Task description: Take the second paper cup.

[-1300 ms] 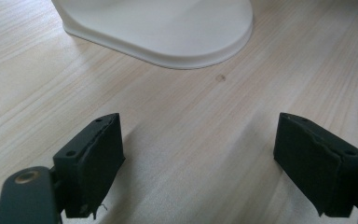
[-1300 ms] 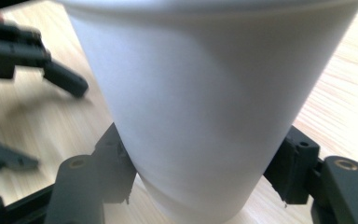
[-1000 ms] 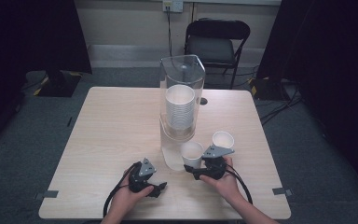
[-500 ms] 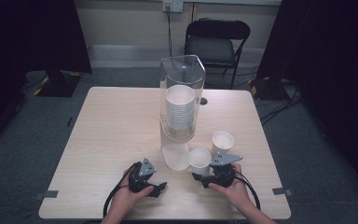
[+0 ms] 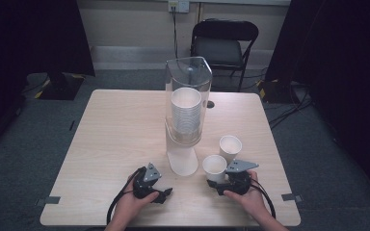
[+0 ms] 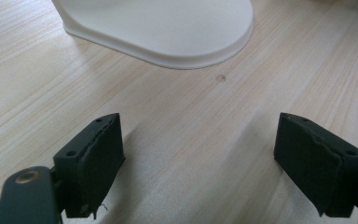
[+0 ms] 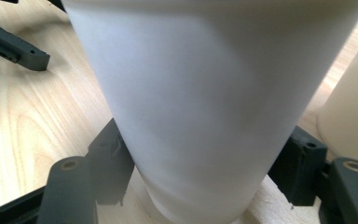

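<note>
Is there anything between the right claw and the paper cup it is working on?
Nothing visible. The paper cup already stands between the jaws of the right claw, which have just been opening, one jaw at each side of its base. A second cup stands just behind it, apart, and not in the way.

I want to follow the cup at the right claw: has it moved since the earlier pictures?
Yes. The cup between the right claw's jaws has moved away from the dispenser base, nearer the table's front edge.

We rested our black two-jaw left gripper [image 5: 166, 194] with jaws wide apart; our black two-jaw right gripper [image 5: 214, 184], jaws just opening, pointed toward eleven o'clock.
</note>
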`<state>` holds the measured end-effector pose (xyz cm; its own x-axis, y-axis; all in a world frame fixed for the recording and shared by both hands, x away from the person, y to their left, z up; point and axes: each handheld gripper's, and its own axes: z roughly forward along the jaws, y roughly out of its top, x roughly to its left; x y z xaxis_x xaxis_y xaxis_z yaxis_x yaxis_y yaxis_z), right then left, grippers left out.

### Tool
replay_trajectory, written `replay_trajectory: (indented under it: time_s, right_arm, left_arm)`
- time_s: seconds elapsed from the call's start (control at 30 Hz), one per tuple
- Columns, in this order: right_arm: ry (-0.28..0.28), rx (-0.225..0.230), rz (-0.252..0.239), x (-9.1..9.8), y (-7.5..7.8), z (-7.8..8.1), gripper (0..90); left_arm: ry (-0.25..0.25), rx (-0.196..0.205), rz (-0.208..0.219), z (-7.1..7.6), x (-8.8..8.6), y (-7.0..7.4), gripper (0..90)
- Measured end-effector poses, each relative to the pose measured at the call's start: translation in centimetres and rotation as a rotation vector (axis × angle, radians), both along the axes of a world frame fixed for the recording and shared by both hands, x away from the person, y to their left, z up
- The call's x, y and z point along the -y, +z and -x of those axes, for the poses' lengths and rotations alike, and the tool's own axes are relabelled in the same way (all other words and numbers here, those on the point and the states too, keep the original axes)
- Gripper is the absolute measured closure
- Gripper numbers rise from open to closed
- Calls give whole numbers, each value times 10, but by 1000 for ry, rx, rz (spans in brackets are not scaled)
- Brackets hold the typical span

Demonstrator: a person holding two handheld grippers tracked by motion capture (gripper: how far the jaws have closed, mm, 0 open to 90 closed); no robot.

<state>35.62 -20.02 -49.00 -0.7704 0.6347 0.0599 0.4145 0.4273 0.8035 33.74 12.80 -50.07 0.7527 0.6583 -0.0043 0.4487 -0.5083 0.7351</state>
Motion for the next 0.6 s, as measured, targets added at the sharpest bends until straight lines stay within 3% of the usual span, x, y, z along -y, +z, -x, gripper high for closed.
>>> replay_trajectory:
  time_s: [0.6]
  right_arm:
    - [-9,-2,40,-2,-6,-5,304]
  left_arm:
    - [0,-1,0,0,0,0,152]
